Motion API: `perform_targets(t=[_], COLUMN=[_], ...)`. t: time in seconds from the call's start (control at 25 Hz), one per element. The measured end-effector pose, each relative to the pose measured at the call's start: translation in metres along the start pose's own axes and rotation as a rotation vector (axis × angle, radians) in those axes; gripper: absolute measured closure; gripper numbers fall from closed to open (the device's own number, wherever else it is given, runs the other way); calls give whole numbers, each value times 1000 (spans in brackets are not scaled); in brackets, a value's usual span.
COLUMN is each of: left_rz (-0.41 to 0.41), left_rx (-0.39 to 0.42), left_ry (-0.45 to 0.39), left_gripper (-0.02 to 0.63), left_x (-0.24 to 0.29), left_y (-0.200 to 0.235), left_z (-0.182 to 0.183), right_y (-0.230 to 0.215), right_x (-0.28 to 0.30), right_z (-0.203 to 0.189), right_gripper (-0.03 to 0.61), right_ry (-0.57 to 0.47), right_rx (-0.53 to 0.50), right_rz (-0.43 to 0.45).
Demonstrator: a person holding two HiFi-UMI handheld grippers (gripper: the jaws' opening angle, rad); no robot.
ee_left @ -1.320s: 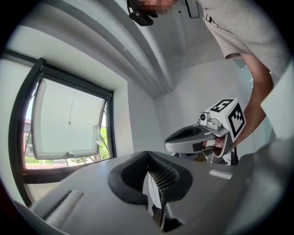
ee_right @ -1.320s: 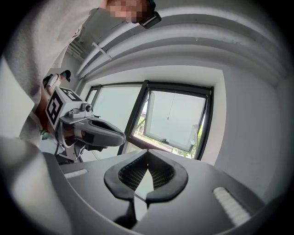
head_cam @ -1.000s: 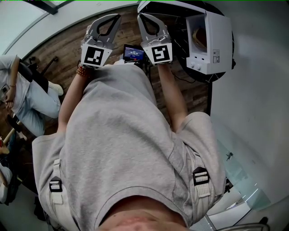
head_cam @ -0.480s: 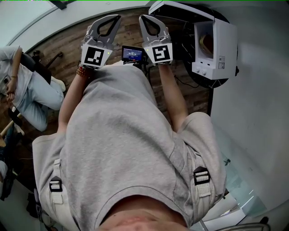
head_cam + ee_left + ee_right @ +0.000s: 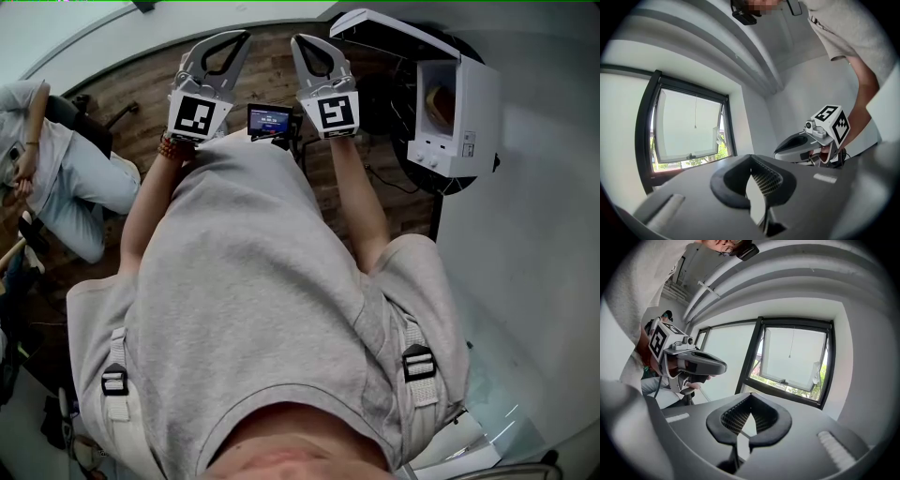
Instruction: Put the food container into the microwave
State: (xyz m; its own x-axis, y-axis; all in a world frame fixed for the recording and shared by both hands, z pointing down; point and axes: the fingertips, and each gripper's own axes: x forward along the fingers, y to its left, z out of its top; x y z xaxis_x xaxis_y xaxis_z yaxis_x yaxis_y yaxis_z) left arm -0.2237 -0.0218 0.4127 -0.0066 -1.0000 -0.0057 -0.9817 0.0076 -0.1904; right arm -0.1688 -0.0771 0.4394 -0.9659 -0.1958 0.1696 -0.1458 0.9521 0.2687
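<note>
Dark wood floor (image 5: 269, 77), white walls (image 5: 787, 108), a dark-framed window (image 5: 689, 126) tilted open to daylight.

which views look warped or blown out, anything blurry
Head view: strong fisheye, the floor edge curves, light even, microwave sharp. Left gripper view: window glares white, frame bows, near jaws soft. Right gripper view: same bowing, bright window, black vignette at the corners.

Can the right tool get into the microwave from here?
Probably yes: the right tool is shut and empty, and the microwave stands close on its right, door open, with nothing seen between.
</note>
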Motion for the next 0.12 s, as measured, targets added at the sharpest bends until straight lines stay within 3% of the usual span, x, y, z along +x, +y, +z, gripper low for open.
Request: perform_targets(t=[0.12], left_rz=[16], left_rx=[11], left_ry=[0], left_gripper=[611], left_x=[-9], left_y=[11], left_z=[4], right_y=[11], right_x=[7], right_z=[1], right_gripper=[566], right_ry=[10], right_rx=[0], right_rz=[7])
